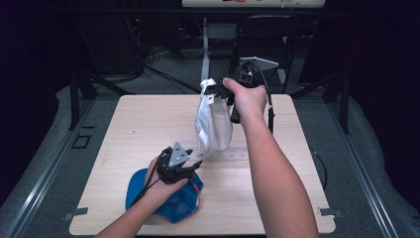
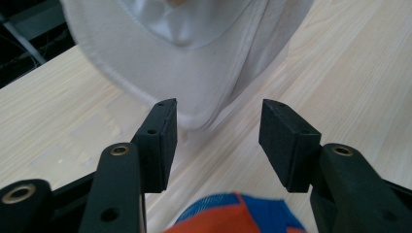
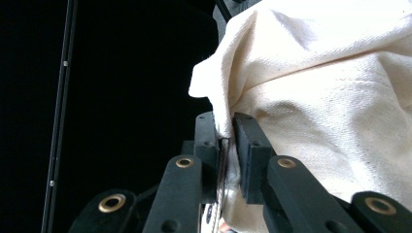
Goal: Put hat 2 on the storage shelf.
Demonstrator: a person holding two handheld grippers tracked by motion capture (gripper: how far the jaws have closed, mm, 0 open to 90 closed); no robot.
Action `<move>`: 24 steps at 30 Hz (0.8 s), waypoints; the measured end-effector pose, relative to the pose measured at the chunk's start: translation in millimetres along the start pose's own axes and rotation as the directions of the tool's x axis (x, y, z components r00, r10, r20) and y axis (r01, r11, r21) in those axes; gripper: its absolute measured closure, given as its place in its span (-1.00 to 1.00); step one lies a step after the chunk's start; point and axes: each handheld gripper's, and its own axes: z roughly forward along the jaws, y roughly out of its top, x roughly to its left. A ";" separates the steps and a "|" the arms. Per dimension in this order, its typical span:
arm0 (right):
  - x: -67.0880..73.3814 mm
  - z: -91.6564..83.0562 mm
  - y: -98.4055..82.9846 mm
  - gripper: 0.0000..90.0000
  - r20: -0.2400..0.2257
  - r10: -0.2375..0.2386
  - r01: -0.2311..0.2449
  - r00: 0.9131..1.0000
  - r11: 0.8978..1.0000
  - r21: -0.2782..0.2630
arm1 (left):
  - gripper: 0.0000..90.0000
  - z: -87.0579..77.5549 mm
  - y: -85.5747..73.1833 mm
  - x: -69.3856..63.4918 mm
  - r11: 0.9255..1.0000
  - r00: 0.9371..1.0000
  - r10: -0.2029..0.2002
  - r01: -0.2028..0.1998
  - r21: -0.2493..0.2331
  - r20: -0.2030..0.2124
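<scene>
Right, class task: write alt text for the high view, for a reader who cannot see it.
The right gripper, its jaws shut, holds a white cap up over a light wooden table. The left gripper, jaws open, hovers just above a blue cap lying near the table's front edge. Both forearms come in from below.

white cap (image 2: 194,63): top and sides are running off the frame in the left gripper view; its lower edge is looking blurred.
blue and orange cap (image 1: 171,203): the left hand (image 1: 158,191) and left gripper (image 1: 190,166) are covering its middle in the high view.
right gripper (image 3: 226,141): white cloth is hiding the pads' inner faces.
</scene>
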 end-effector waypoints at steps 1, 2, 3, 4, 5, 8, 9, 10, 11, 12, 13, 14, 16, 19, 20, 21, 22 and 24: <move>-0.6 0.0 -0.3 0.80 -0.002 0.000 0.000 1.000 1.000 -0.001 | 0.13 3.1 1.6 -1.1 1.000 1.000 0.002 -0.002 0.004 0.000; -0.7 -0.2 -0.3 0.80 -0.002 0.000 0.000 1.000 1.000 0.004 | 0.14 7.5 3.8 -2.6 1.000 1.000 0.006 -0.006 0.011 -0.003; -1.0 -0.3 -0.6 0.80 -0.004 0.001 -0.001 1.000 1.000 0.003 | 0.19 10.8 4.9 -3.9 1.000 1.000 0.007 -0.007 0.015 -0.008; -1.2 -0.3 -0.9 0.80 -0.006 0.000 0.000 1.000 1.000 0.000 | 0.23 13.5 5.9 -4.6 0.999 1.000 0.019 -0.019 0.027 -0.018; -1.3 -0.5 -1.1 0.80 -0.006 -0.001 0.001 1.000 1.000 0.001 | 0.34 15.8 6.3 -5.2 0.999 0.999 0.030 -0.029 0.035 -0.033; -1.4 -1.1 -1.5 0.80 -0.008 -0.003 0.003 1.000 1.000 0.000 | 0.76 17.1 6.8 -4.5 0.997 0.998 0.042 -0.039 0.063 -0.050; -1.1 -2.5 -2.3 0.80 -0.013 -0.006 0.006 1.000 1.000 0.000 | 0.83 15.6 6.7 -1.5 0.997 0.998 0.047 -0.043 0.061 -0.050; -0.1 -4.0 -2.6 0.81 -0.019 -0.007 0.007 1.000 1.000 0.003 | 0.86 11.6 5.8 3.3 0.997 0.998 0.048 -0.046 0.058 -0.046; 0.2 -4.3 -2.7 0.81 -0.021 -0.009 0.009 1.000 1.000 0.002 | 0.88 8.9 5.1 6.5 0.998 0.998 0.042 -0.040 0.057 -0.040; 0.9 -4.9 -2.9 0.81 -0.024 -0.012 0.012 1.000 1.000 0.003 | 0.89 6.2 4.4 10.5 0.998 0.999 0.034 -0.033 0.052 -0.031; 1.8 -4.9 -3.2 0.81 -0.025 -0.019 0.019 1.000 1.000 -0.001 | 0.89 4.3 3.8 13.6 0.999 1.000 0.022 -0.021 0.044 -0.019; 2.7 -5.2 -3.3 0.81 -0.023 -0.019 0.019 1.000 1.000 0.000 | 0.89 0.8 2.9 18.0 0.999 1.000 0.010 -0.010 0.036 0.000; 3.9 -5.0 -3.8 0.81 -0.032 -0.021 0.021 0.999 1.000 -0.001 | 0.89 -3.7 1.5 22.0 1.000 1.000 0.002 -0.002 0.023 0.011; 5.8 -3.2 -4.8 0.81 -0.041 -0.025 0.024 0.999 1.000 -0.003 | 0.90 -9.4 -1.5 24.8 1.000 1.000 0.008 -0.008 0.020 -0.010; 6.4 -2.6 -5.2 0.81 -0.041 -0.026 0.026 0.999 1.000 -0.002 | 0.90 -9.4 -1.5 24.8 1.000 1.000 0.008 -0.008 0.020 -0.010; 7.2 -1.8 -5.6 0.81 -0.043 -0.029 0.029 0.999 1.000 0.000 | 0.90 -13.0 -4.5 28.1 1.000 1.000 0.000 0.000 0.018 -0.008; 8.0 -0.7 -6.1 0.81 -0.043 -0.032 0.032 0.999 0.999 0.003 | 0.90 -14.5 -6.0 29.7 1.000 1.000 -0.007 0.007 0.016 -0.008; 8.6 2.0 -7.0 0.81 -0.041 -0.036 0.037 0.998 0.999 0.013 | 0.90 -17.0 -9.7 32.6 1.000 1.000 -0.018 0.018 0.014 -0.011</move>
